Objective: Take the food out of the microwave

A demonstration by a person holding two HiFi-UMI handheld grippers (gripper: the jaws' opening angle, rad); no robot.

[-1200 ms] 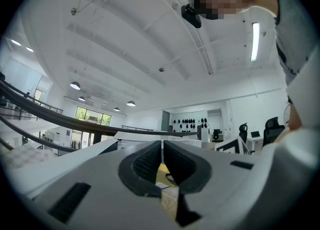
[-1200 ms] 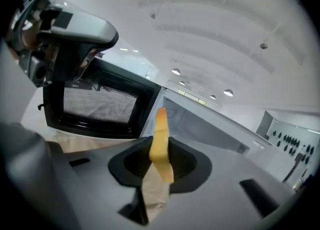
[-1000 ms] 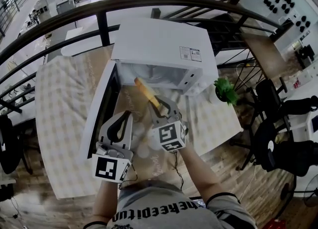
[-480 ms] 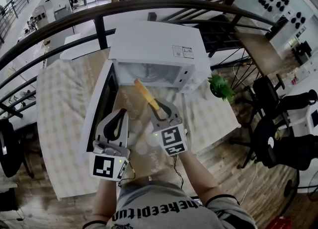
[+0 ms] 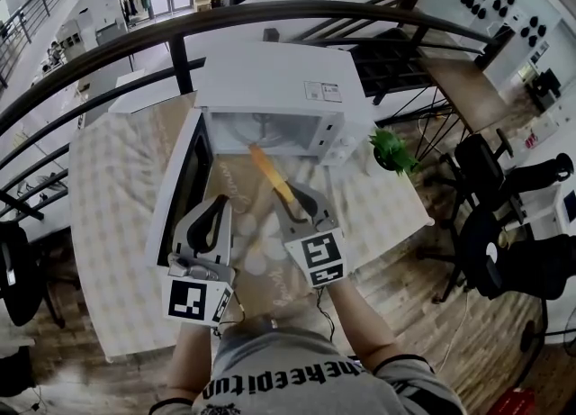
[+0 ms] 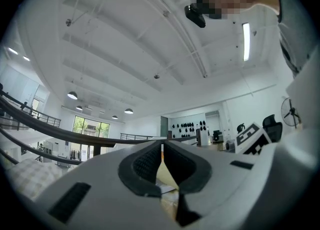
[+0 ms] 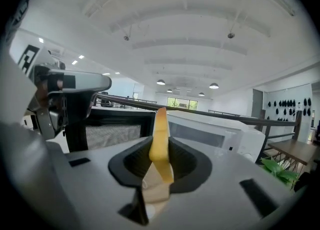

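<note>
The white microwave (image 5: 270, 80) stands on the table with its door (image 5: 180, 193) swung open to the left. My right gripper (image 5: 292, 195) is shut on a long yellow-orange stick of food (image 5: 270, 173), which juts toward the open cavity with its far end just outside the opening. In the right gripper view the food stick (image 7: 160, 139) stands up between the pads, with the microwave (image 7: 215, 134) behind it. My left gripper (image 5: 219, 204) hovers beside the door, its jaws shut with nothing in them; in its own view the left gripper (image 6: 162, 146) points out over the room.
A checked cloth covers the table (image 5: 108, 188). A small green plant (image 5: 394, 154) stands right of the microwave. A black railing (image 5: 180, 26) curves behind the table, and dark chairs (image 5: 504, 188) stand on the wooden floor at the right.
Both grippers have risen and drawn back from the microwave toward me. The right one has rolled a little, still holding the food stick.
</note>
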